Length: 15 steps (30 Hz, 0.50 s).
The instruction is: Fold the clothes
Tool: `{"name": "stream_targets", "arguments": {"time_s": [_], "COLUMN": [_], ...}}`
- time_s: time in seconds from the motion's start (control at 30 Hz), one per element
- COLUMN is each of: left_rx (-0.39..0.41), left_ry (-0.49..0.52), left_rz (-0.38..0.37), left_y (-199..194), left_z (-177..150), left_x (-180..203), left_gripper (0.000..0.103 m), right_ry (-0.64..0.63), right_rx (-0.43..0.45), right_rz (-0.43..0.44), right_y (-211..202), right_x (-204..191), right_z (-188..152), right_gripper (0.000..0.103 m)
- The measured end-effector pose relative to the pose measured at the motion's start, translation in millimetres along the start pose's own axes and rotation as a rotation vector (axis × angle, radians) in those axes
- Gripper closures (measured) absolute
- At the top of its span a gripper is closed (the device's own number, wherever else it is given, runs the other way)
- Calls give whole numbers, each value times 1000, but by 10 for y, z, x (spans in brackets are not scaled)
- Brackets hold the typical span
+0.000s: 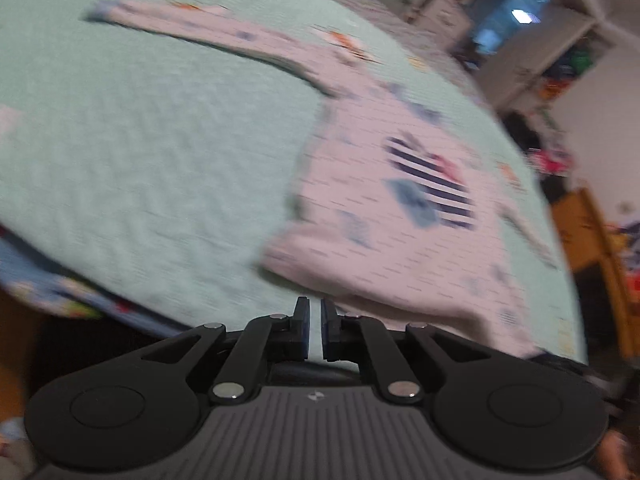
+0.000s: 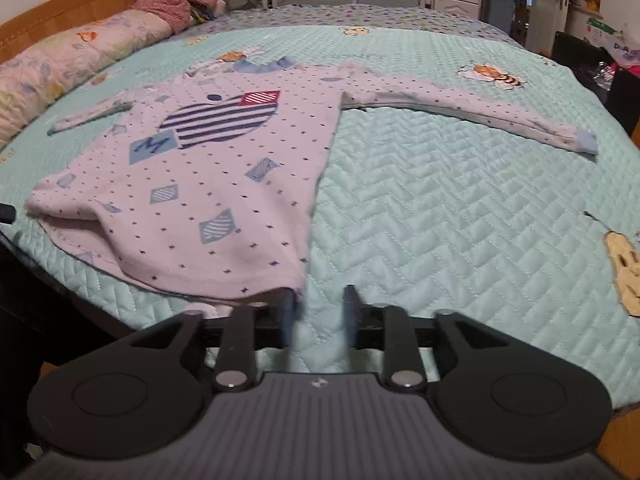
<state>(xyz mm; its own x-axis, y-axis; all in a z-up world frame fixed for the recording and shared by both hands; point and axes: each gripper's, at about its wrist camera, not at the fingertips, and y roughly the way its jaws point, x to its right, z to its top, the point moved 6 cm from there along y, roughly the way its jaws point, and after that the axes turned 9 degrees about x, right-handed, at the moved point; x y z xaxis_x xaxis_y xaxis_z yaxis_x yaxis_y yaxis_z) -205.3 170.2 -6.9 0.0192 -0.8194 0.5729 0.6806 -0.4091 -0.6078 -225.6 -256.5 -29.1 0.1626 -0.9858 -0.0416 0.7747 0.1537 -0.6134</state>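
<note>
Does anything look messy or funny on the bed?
Mostly tidy. The shirt lies spread on the green quilt, but its bottom hem bunches up at the near left corner instead of lying flat. The far sleeve looks crumpled too.

Pink shirt flat on quilt

The left wrist view is heavily motion-smeared: the pale mint quilted bedspread and the pink dotted long-sleeved top streak, while the gripper body stays sharp. A bright bluish window glares at upper right. The right wrist view is crisp and evenly, dimly lit indoors, with soft shadows. Fisheye bending curves both views' edges, and corners darken.
</note>
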Motion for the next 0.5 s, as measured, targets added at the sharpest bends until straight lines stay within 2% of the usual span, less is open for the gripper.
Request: {"name": "stream_targets", "arguments": {"time_s": [0.03, 0.07, 0.17, 0.3, 0.37, 0.43, 0.5], "left_rx": [-5, -9, -20, -16, -8, -10, -29], "left_ry": [-28, -58, -161, -219, -228, -252, -293], "left_rz": [-21, -40, -45, -85, -107, -97, -94], "left_y": [32, 67, 227, 323, 344, 394, 462], "left_z": [-23, -45, -110, -126, -97, -87, -105], "left_x": [22, 38, 10, 95, 149, 133, 120], "left_gripper": [90, 86, 85, 85, 85, 84, 83], "right_ry": [-4, -4, 1, 3, -18, -77, -180], "right_rx": [-6, -9, 15, 52, 80, 98, 110], "right_rz": [-14, -24, -11, 21, 95, 176, 243], "right_y": [-20, -44, -124, -222, -262, -254, -219], "right_x": [21, 39, 13, -59, -198, -409, -660], "right_z": [-3, -6, 28, 94, 160, 219, 250], "right_gripper": [57, 56, 56, 56, 56, 56, 53]}}
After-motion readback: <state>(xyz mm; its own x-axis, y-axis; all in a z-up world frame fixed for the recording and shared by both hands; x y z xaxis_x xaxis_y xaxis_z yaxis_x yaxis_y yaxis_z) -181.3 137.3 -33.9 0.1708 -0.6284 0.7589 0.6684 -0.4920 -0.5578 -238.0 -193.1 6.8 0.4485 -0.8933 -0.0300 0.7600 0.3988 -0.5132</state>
